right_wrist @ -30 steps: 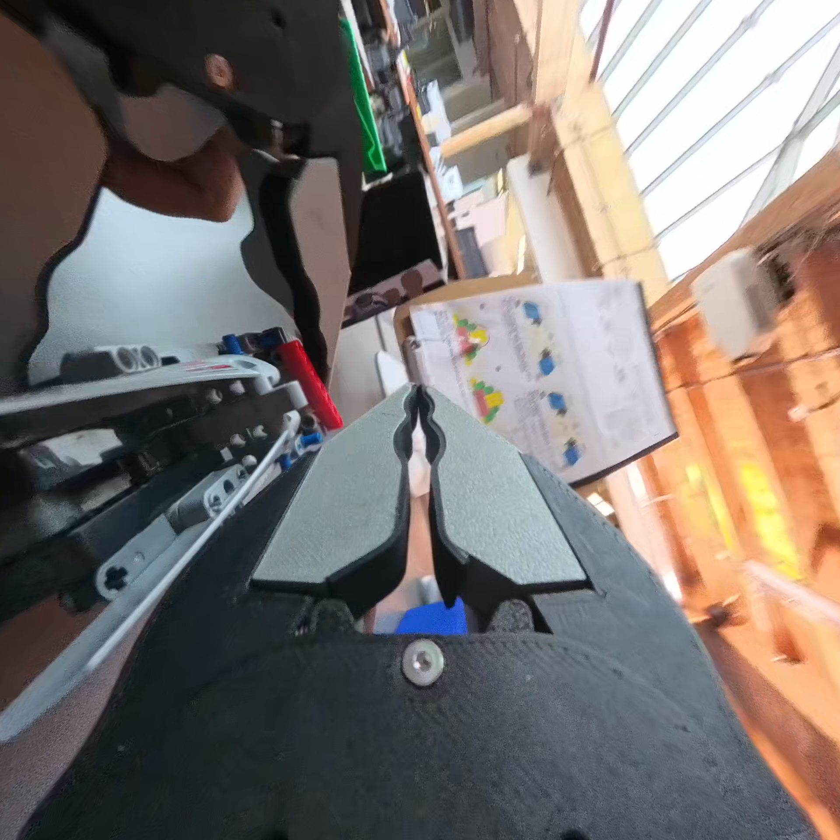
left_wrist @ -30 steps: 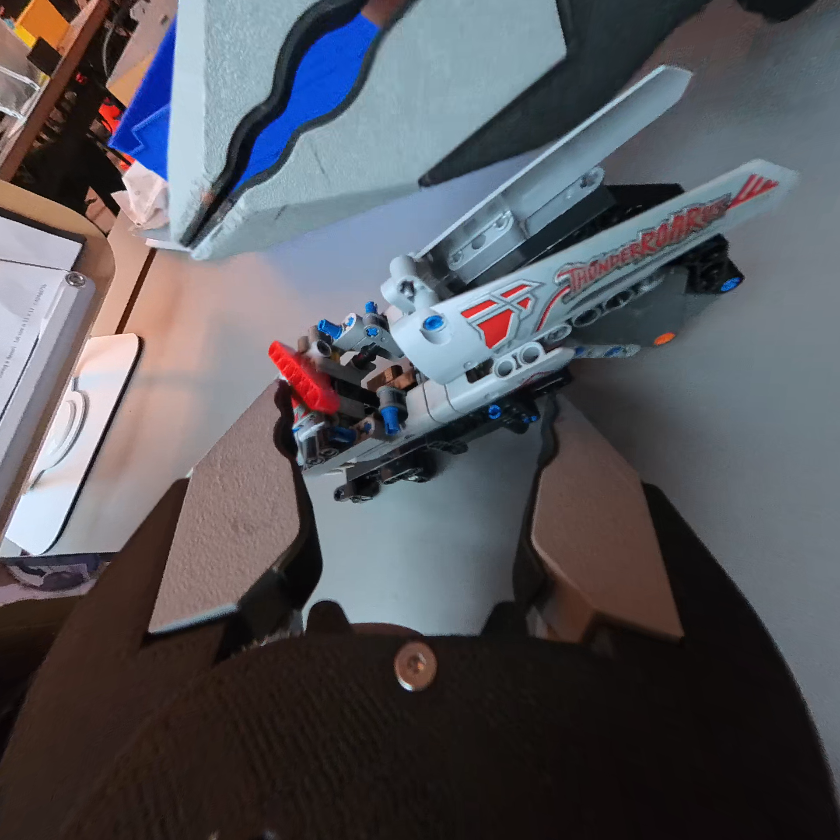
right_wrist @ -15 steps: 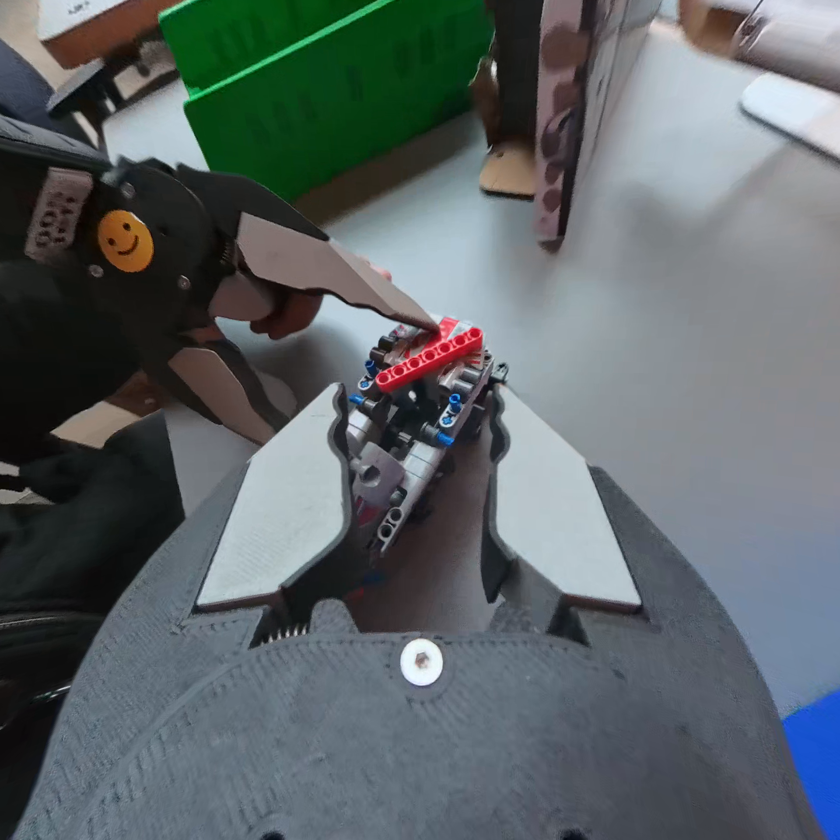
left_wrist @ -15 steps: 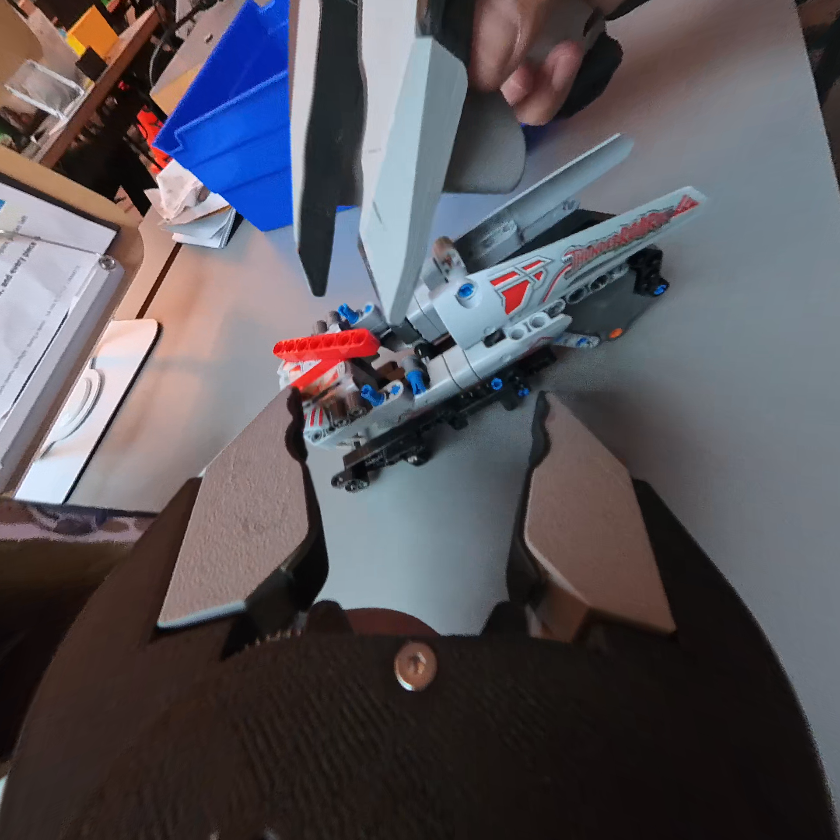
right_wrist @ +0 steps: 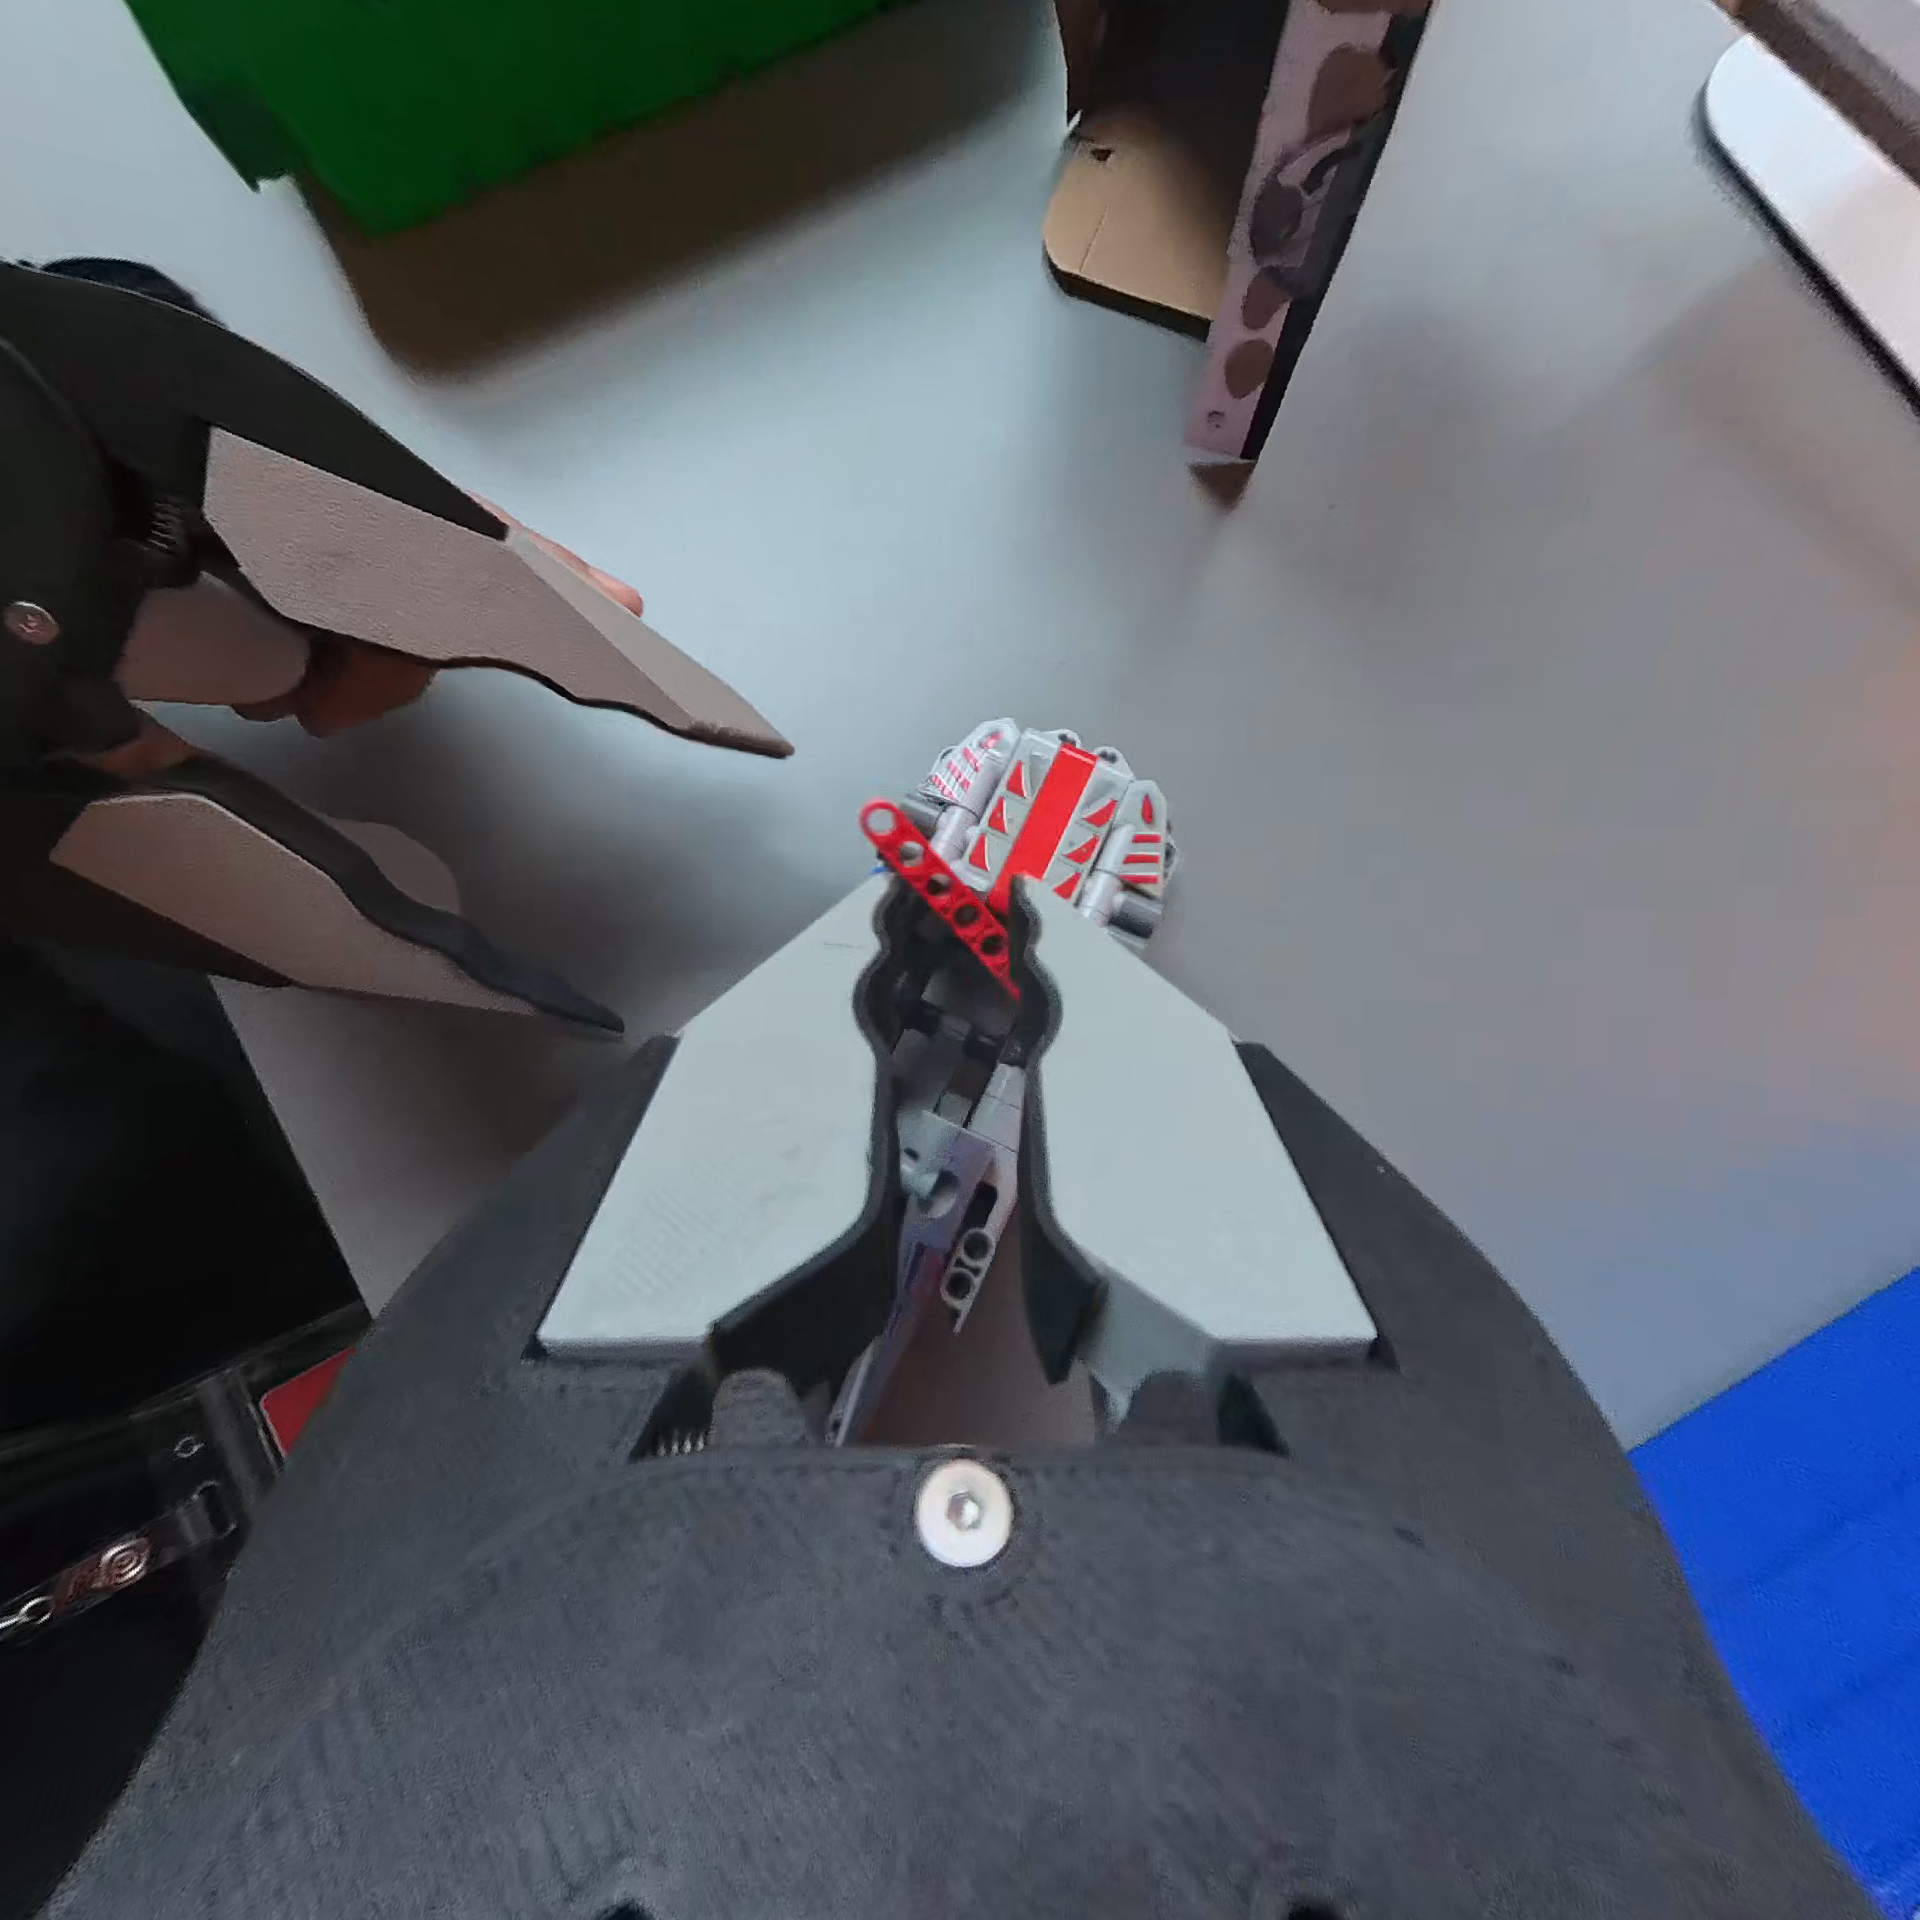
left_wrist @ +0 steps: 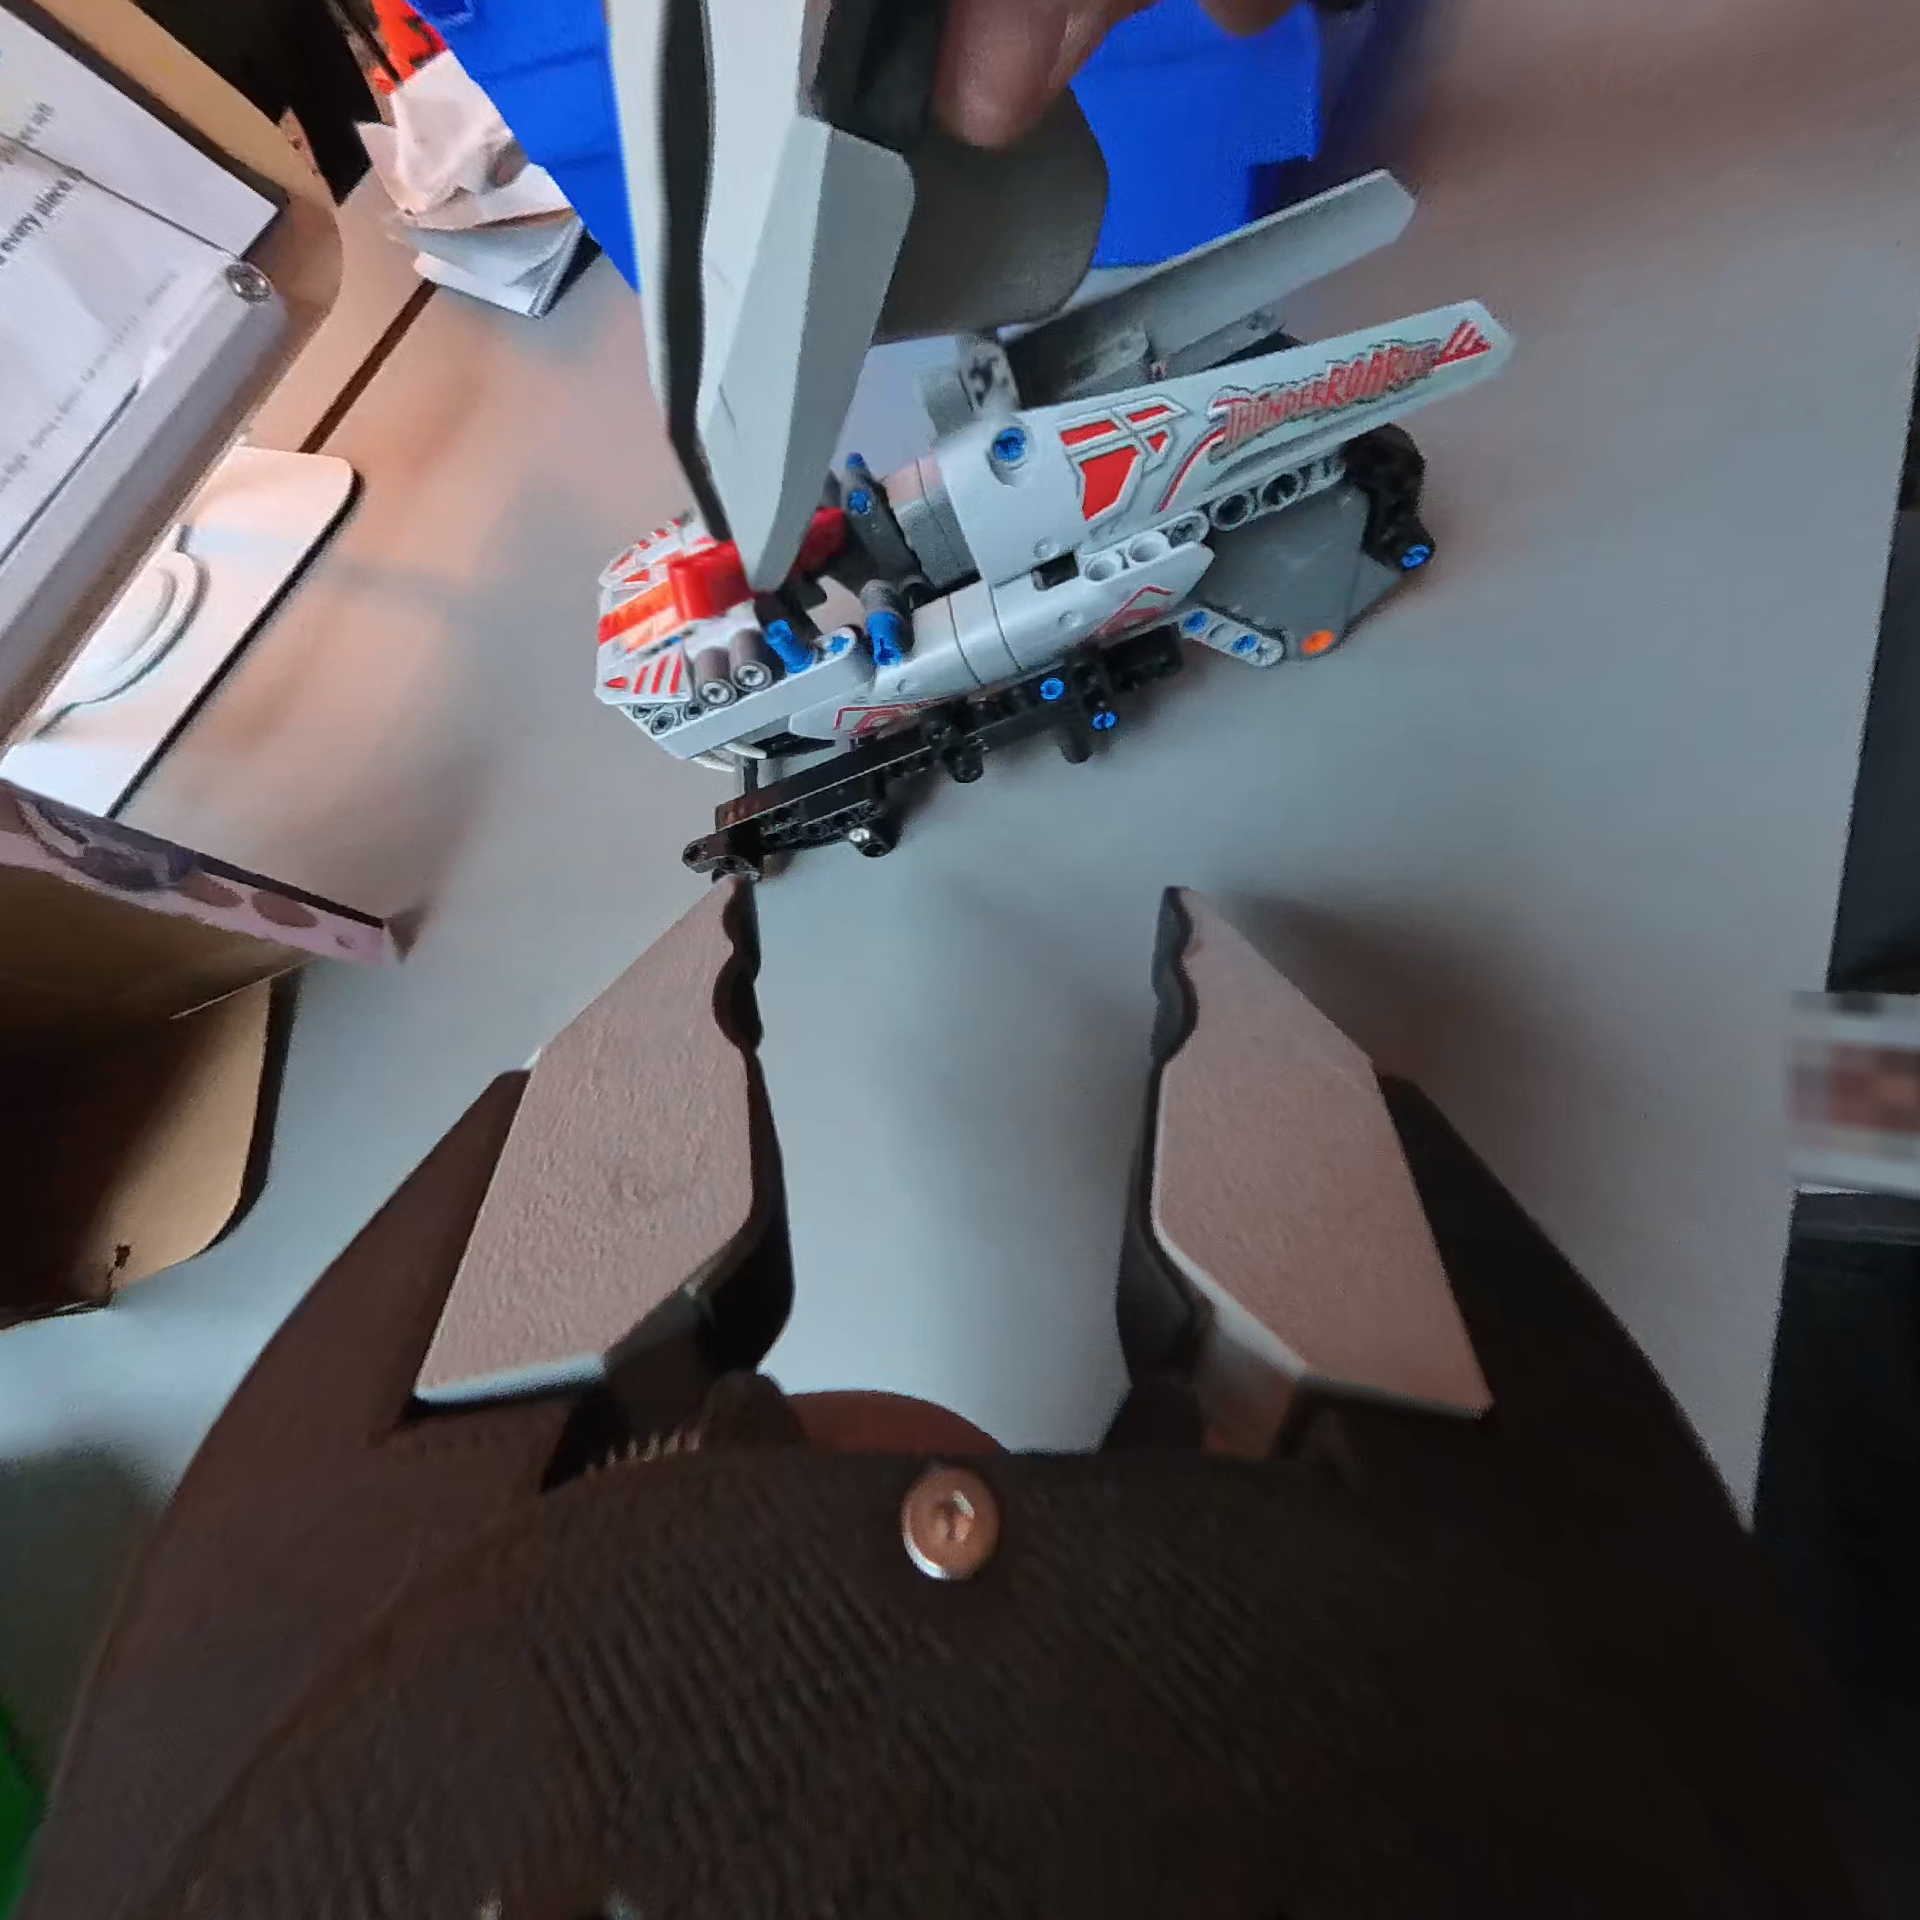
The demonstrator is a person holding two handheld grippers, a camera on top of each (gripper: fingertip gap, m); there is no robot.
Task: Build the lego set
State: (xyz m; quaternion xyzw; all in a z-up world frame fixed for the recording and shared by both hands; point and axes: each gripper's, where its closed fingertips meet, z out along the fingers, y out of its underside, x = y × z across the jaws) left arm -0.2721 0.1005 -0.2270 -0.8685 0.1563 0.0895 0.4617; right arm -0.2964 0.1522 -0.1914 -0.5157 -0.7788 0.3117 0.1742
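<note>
Grey table (left_wrist: 1507, 831) carries the white-and-red lego vehicle (left_wrist: 1039, 582), lying on its side near the middle, nose toward the cardboard box (left_wrist: 135, 1039). Blue bin (left_wrist: 1164, 125) sits behind it; green box (right_wrist: 468, 94) at the far edge in the right wrist view. Left gripper (left_wrist: 956, 904) hangs low just short of the model's black bottom beam, jaws spread wide, nothing between them. Right gripper (right_wrist: 951, 904) comes down over the model's front, jaws nearly closed and pinching the red lego beam (right_wrist: 940, 894), which stands tilted against the nose section.
</note>
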